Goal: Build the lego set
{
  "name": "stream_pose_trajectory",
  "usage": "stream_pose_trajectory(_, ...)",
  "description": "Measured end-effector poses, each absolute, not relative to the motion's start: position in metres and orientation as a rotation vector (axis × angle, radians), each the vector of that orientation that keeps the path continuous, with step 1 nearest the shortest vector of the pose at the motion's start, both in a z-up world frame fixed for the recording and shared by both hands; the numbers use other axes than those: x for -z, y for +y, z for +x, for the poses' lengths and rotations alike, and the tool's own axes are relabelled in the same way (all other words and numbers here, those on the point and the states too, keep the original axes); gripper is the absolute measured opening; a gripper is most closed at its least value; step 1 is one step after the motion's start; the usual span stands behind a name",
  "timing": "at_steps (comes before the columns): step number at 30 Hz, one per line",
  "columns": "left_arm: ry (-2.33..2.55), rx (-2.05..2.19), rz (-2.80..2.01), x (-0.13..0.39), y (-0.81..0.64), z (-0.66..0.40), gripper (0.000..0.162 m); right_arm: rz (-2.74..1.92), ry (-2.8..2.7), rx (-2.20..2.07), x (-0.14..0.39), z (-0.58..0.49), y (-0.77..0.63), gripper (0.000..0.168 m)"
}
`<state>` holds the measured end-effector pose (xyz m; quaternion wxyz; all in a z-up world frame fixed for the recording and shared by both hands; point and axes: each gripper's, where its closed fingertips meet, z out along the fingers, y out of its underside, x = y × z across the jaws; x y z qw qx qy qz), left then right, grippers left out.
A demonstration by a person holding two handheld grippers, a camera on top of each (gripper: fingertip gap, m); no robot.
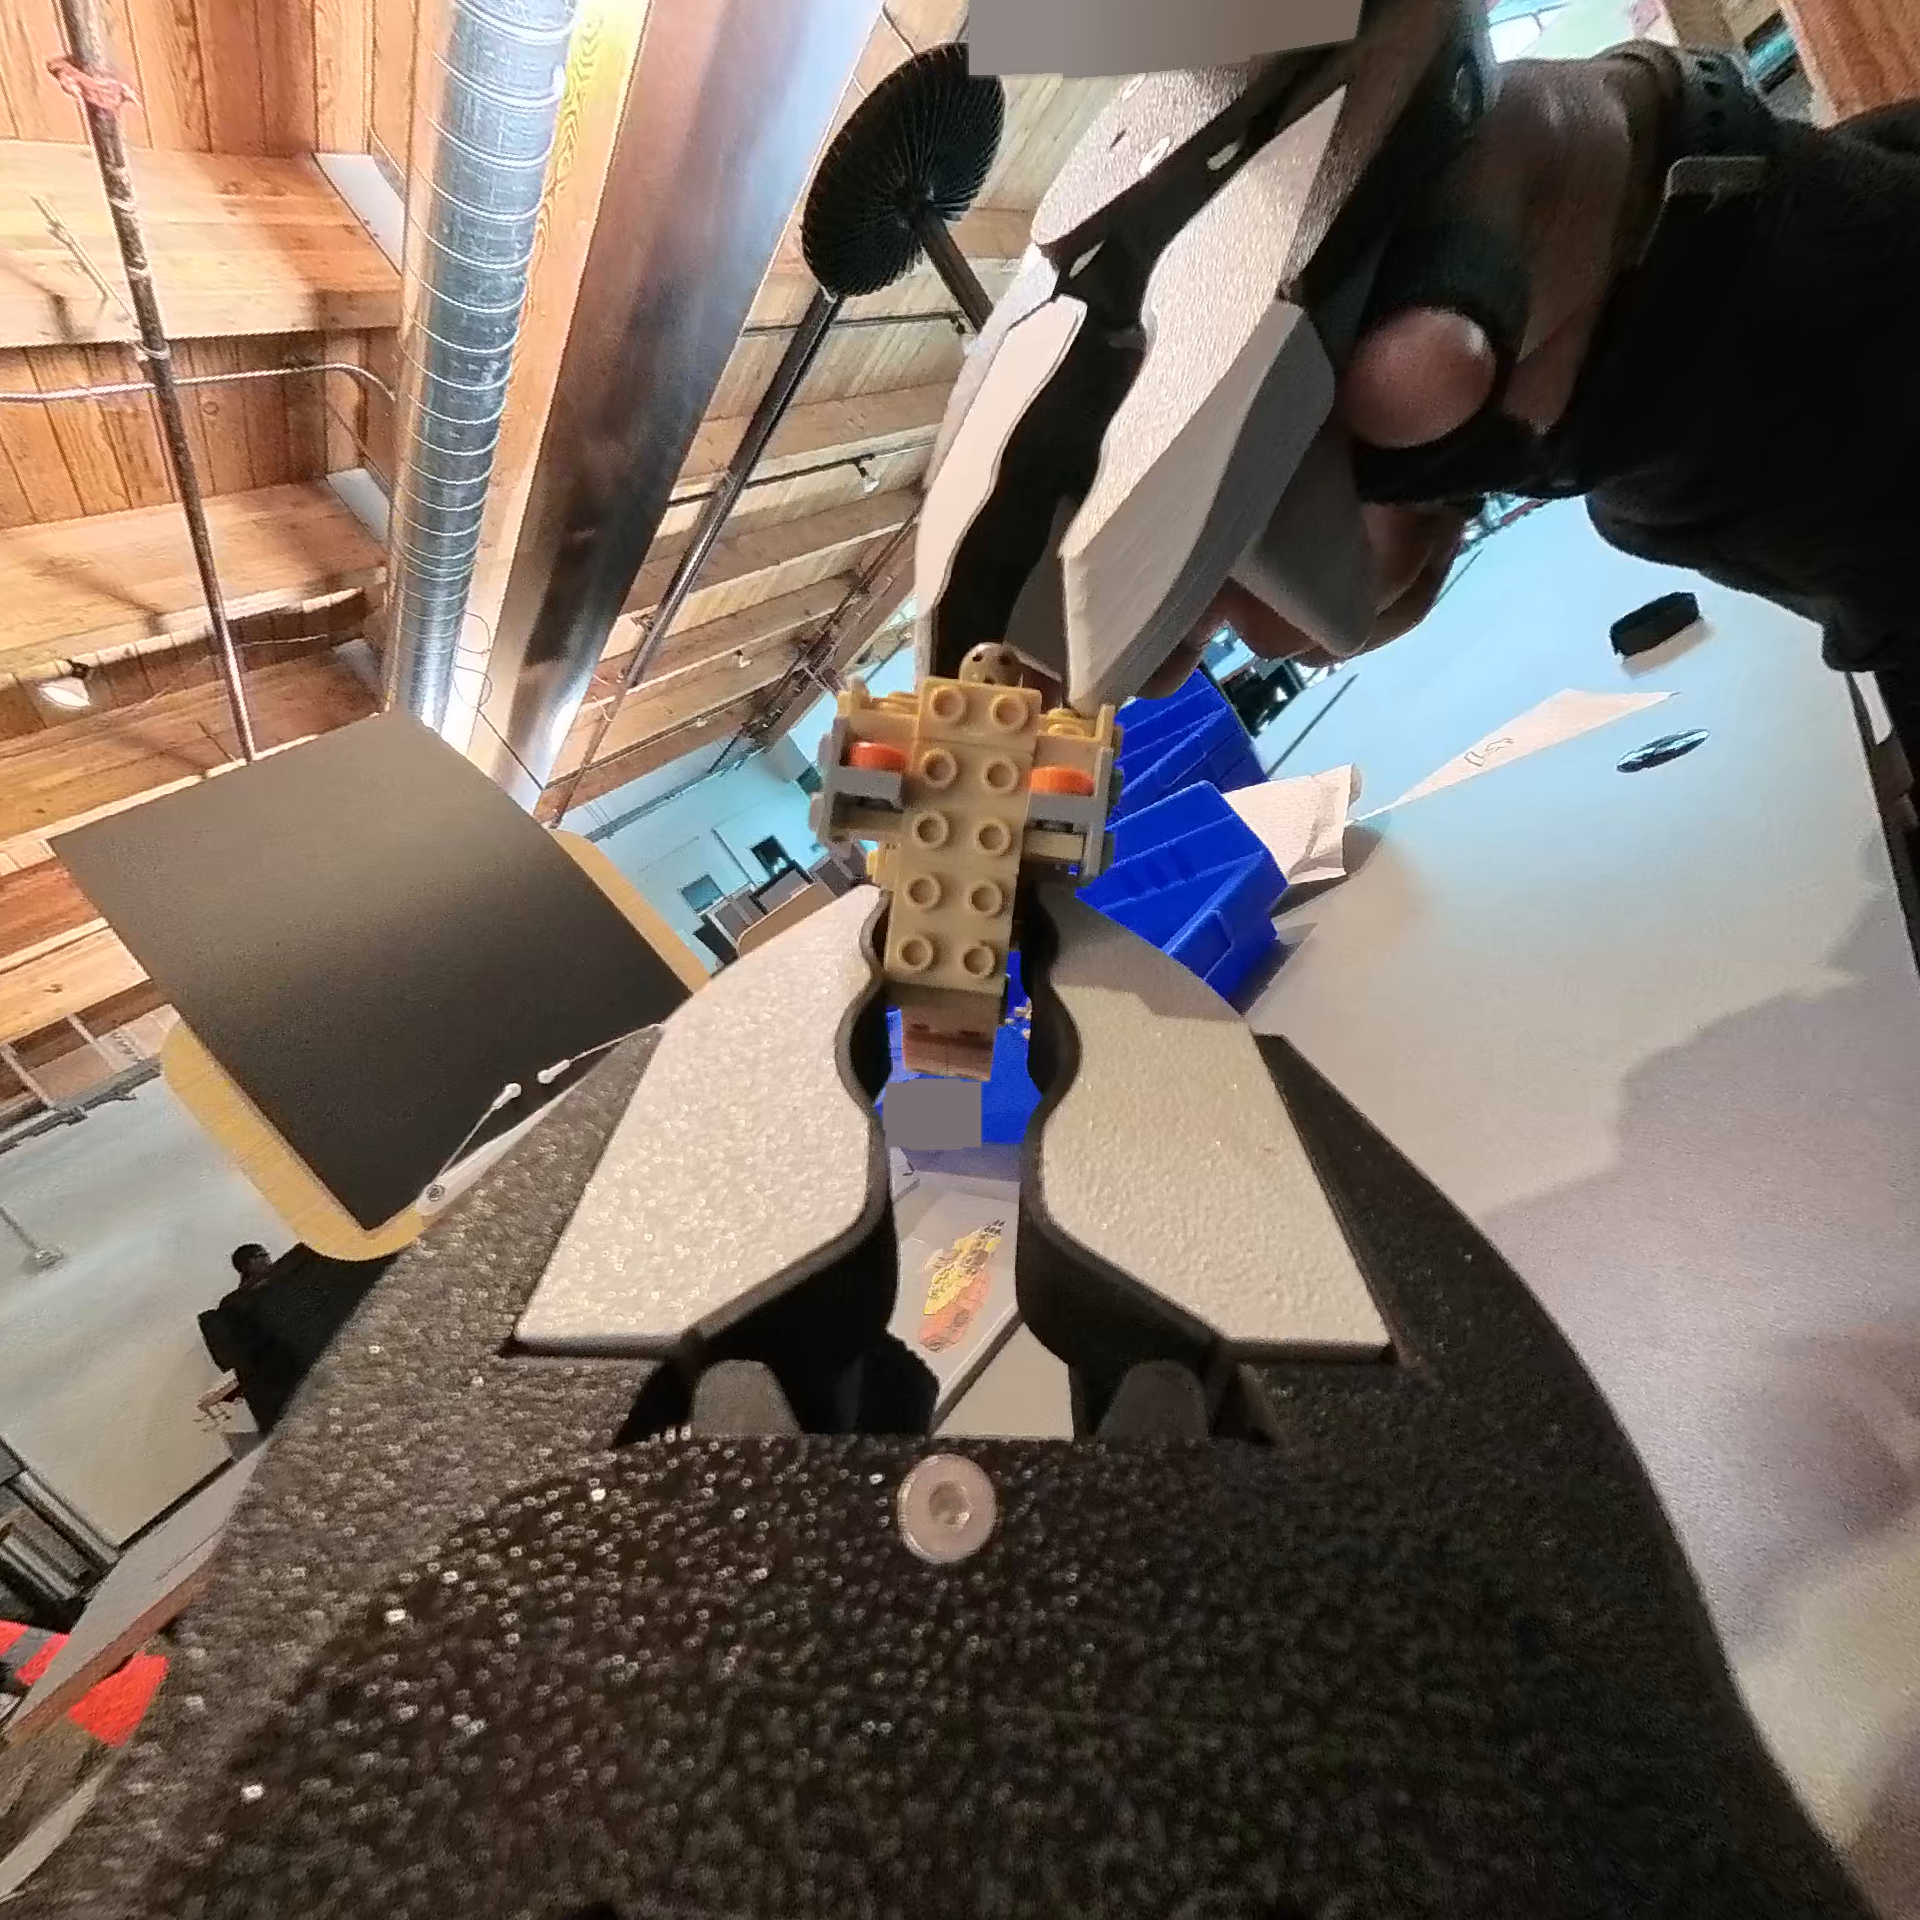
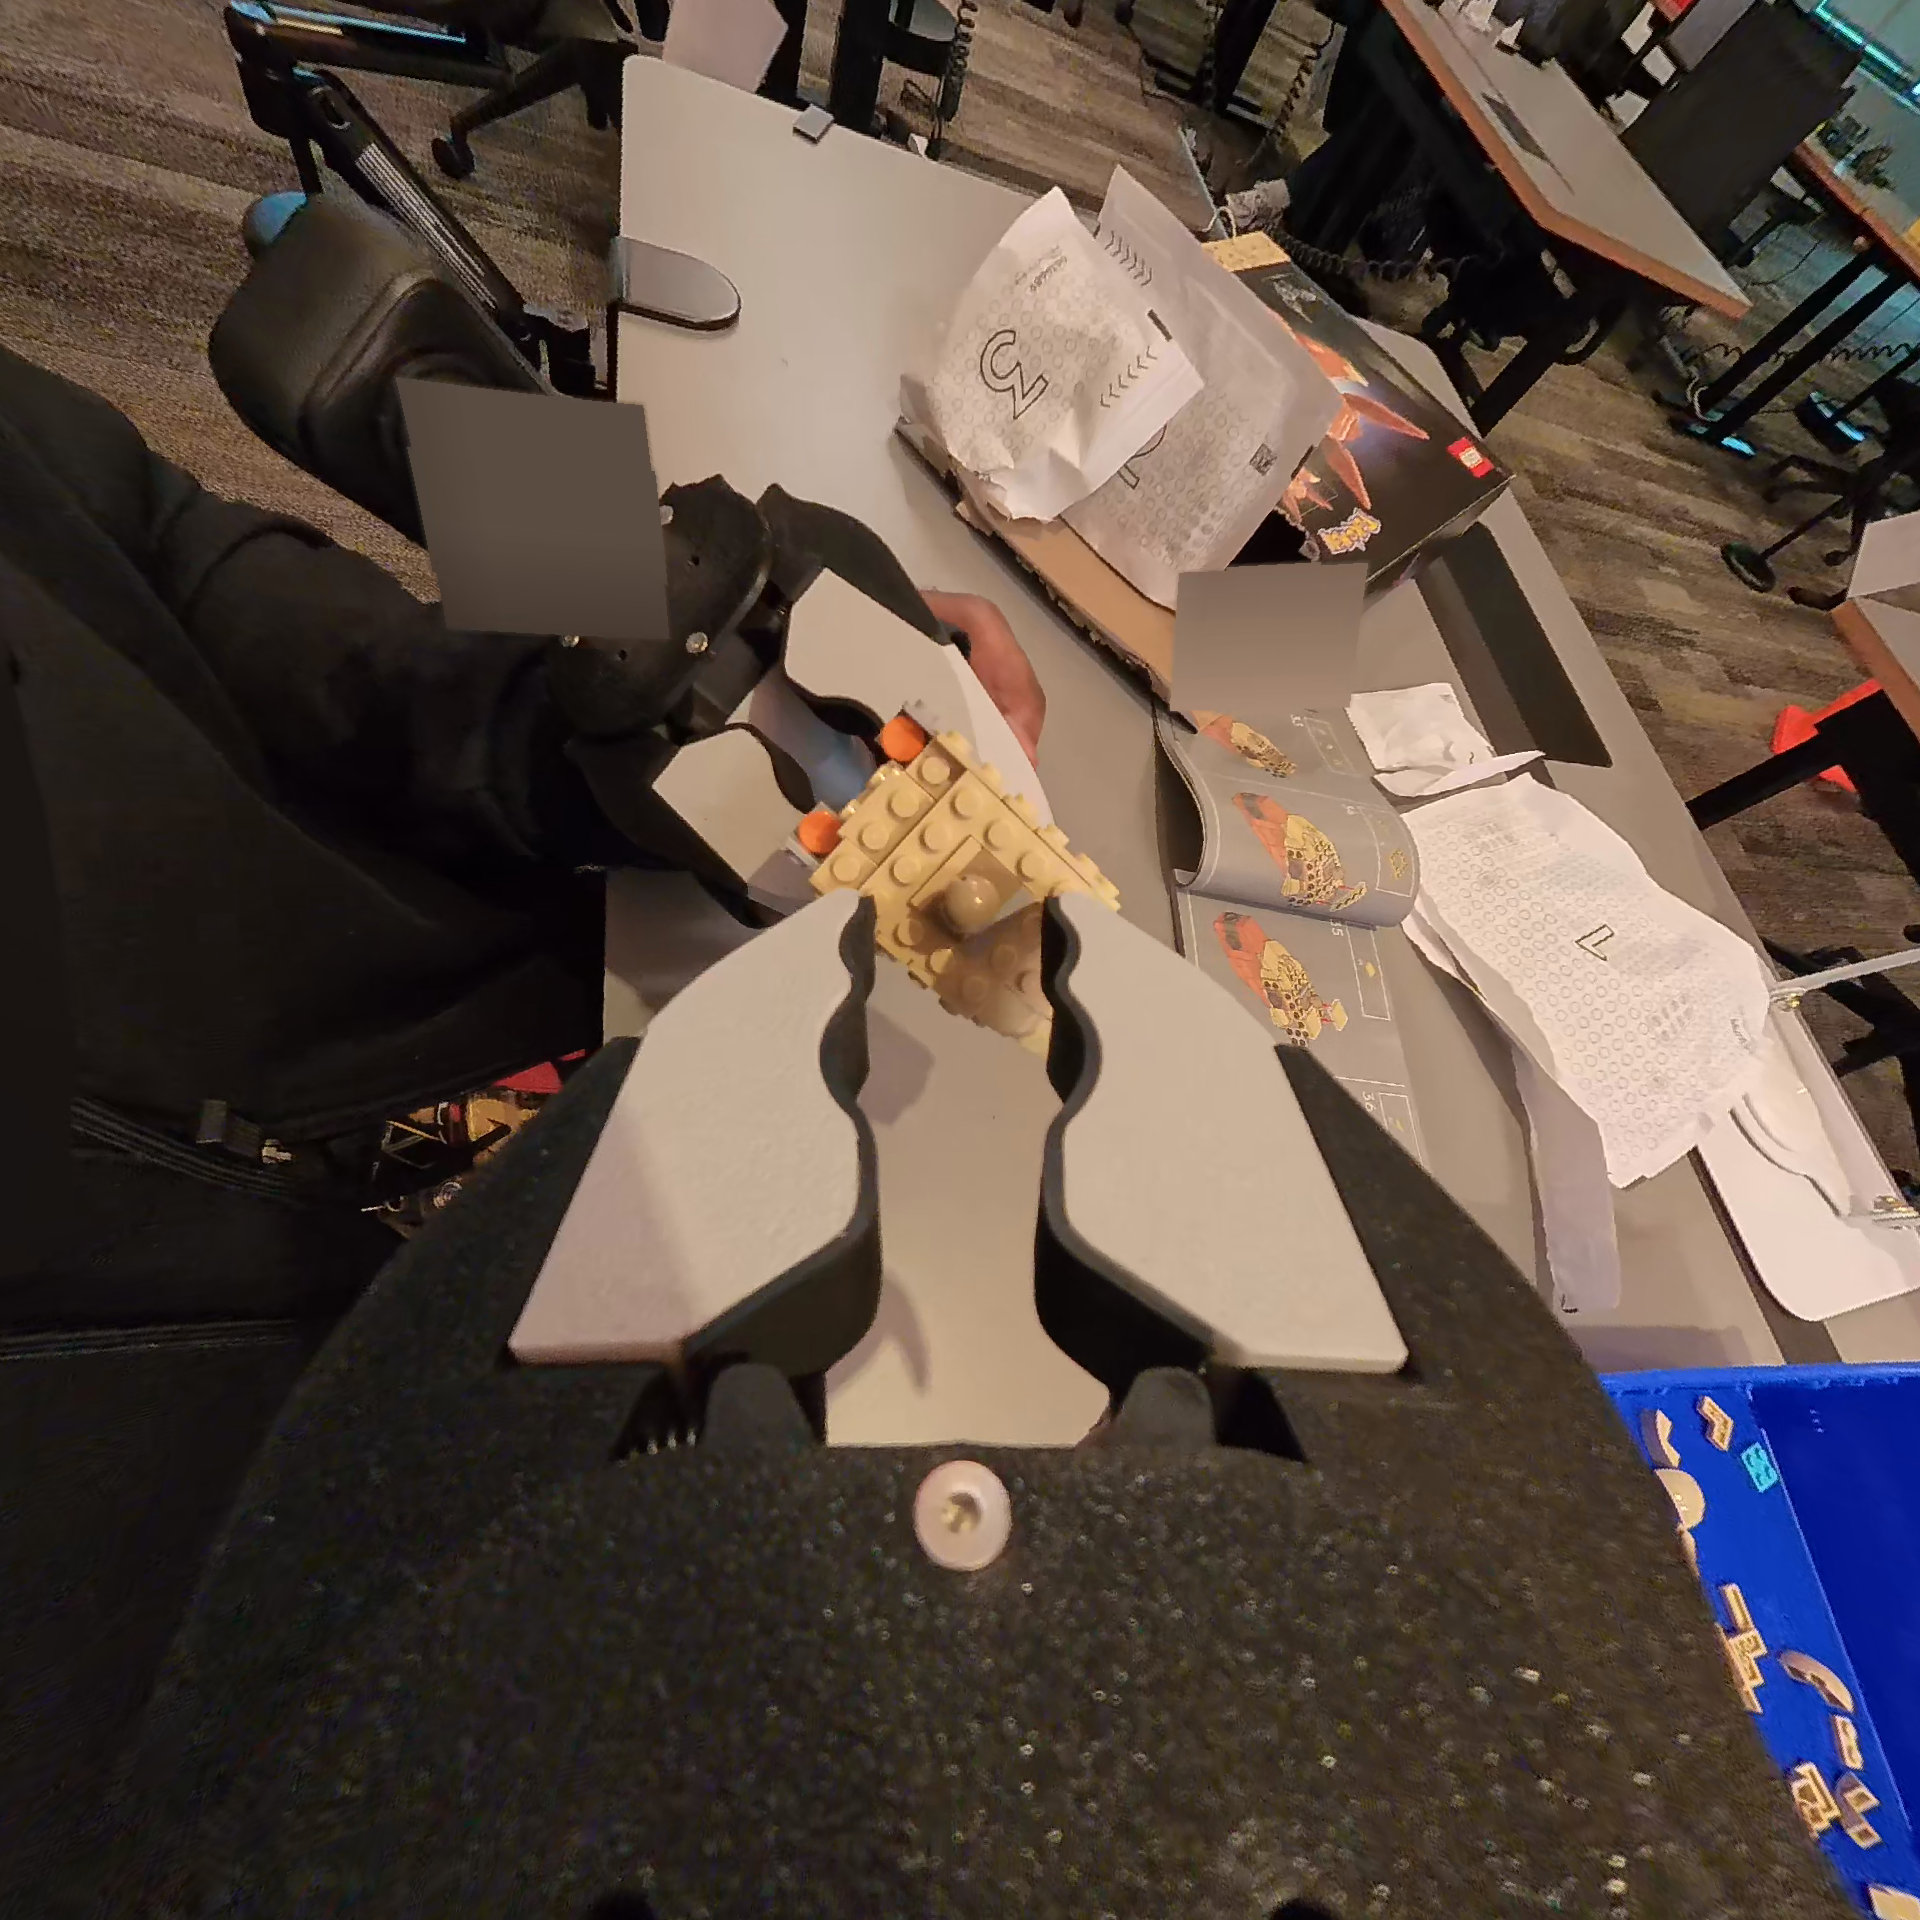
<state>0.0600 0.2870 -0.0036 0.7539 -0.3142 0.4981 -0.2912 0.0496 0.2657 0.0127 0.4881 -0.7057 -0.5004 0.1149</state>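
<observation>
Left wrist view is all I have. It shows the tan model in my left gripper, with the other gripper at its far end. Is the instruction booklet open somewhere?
Observer: Yes. The instruction booklet lies open on the grey table. In the right wrist view it is to the right of the lego model.
Operator: Are there loose pieces near it?
Observer: Tan pieces lie in a blue bin at the lower right of that view.
Operator: And where is the box of the set?
Observer: The dark box lies beyond the booklet, partly covered by white paper bags.
</observation>
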Motion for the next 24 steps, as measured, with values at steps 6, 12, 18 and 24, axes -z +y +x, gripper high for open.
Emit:
stream_pose_trajectory(6,1.090,0.623,-0.689,0.0046,0.2876,0.0593,0.021,-1.722,-1.217,-0.291,-0.0110,0.0487,0.2655,0.030)
stream_pose_trajectory(12,1.091,0.625,-0.677,0.0039,0.2851,0.0589,0.021,-1.720,-1.221,-0.312,-0.0114,0.0481,0.2636,0.030)
stream_pose_trajectory(18,1.098,0.609,-0.682,0.0056,0.2859,0.0592,0.021,-1.724,-1.223,-0.314,-0.0101,0.0482,0.2643,0.030)
stream_pose_trajectory(24,1.099,0.607,-0.689,0.0063,0.2864,0.0597,0.021,-1.721,-1.217,-0.301,-0.0097,0.0477,0.2644,0.030)
